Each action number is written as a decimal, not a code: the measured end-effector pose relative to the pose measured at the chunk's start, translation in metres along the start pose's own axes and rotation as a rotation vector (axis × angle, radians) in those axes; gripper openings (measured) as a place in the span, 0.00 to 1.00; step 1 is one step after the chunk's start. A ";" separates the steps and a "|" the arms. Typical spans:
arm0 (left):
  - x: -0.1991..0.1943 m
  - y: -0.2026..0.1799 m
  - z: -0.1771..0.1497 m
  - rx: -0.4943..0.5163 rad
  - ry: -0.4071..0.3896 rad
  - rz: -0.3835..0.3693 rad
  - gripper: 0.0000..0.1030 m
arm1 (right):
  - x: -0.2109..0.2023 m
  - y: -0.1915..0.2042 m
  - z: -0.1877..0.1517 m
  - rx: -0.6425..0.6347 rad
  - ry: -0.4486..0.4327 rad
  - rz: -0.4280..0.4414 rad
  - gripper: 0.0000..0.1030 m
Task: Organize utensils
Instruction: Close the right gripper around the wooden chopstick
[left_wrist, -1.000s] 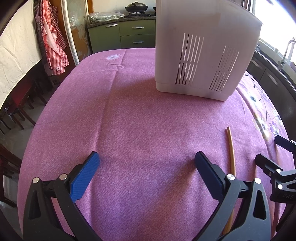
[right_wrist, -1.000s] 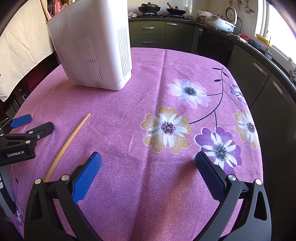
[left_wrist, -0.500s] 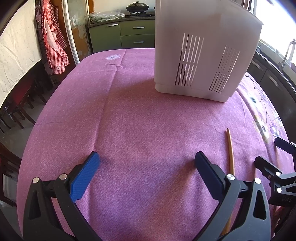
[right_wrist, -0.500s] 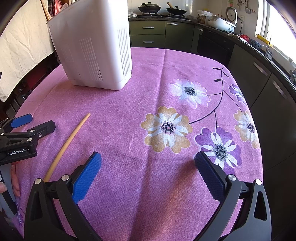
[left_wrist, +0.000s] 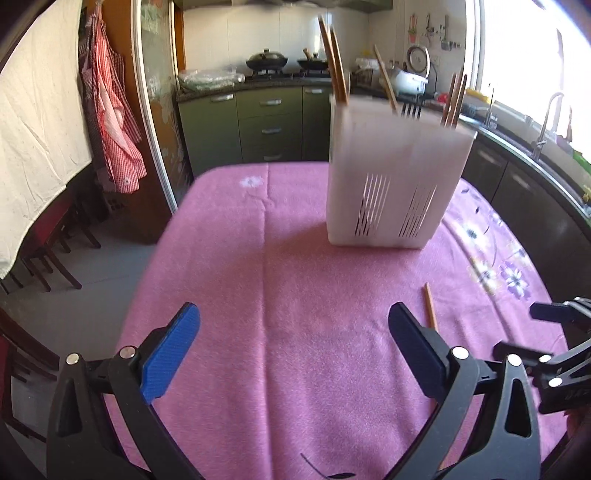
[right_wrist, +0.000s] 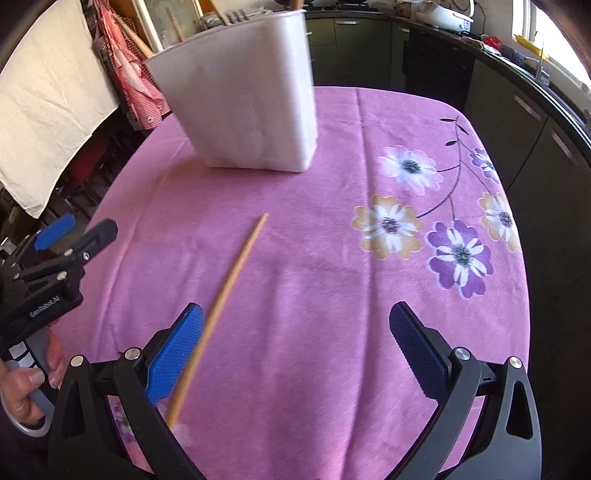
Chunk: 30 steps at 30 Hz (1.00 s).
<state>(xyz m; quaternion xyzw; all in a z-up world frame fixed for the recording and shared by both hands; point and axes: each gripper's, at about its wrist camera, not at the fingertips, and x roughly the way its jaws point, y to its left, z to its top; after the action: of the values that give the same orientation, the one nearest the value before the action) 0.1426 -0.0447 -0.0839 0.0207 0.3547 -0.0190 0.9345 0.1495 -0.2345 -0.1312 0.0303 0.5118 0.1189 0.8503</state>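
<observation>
Your left gripper (left_wrist: 293, 345): fingers spread wide, nothing between them, over bare pink tablecloth (left_wrist: 295, 280) at lower centre of its view.

Your right gripper (right_wrist: 295, 347): likewise spread and empty. It appears again at the lower right edge of the left view, where only its black finger ends show.

Chopstick (right_wrist: 229, 288): one, lying loose on the cloth, running from frame centre down beside the blue pad of the right gripper's left finger (right_wrist: 175, 356). The left view shows only its far end, lower right.

Utensil holder (left_wrist: 395, 177): white, slotted, upright on the cloth. The left view shows chopsticks (left_wrist: 334, 62) and fork tines rising from its top; the right view, upper centre, cuts most of these off.

Your hand (right_wrist: 22, 391): lower left of the right view only, gripping the left gripper's handle.

Floral print (right_wrist: 436, 229): full in the right view, a sliver in the left.
</observation>
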 end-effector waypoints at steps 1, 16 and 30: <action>-0.019 0.006 0.009 0.001 -0.042 -0.001 0.95 | -0.001 0.010 0.003 0.003 0.012 0.017 0.96; -0.100 0.043 0.033 -0.023 -0.191 -0.026 0.95 | 0.067 0.060 0.033 0.014 0.250 -0.091 0.55; -0.093 0.038 0.030 -0.009 -0.163 -0.037 0.95 | 0.072 0.058 0.036 -0.035 0.240 -0.070 0.07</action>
<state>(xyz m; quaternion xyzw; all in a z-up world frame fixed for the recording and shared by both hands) 0.0947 -0.0061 0.0007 0.0084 0.2777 -0.0365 0.9599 0.2032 -0.1588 -0.1666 -0.0168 0.6085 0.1009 0.7869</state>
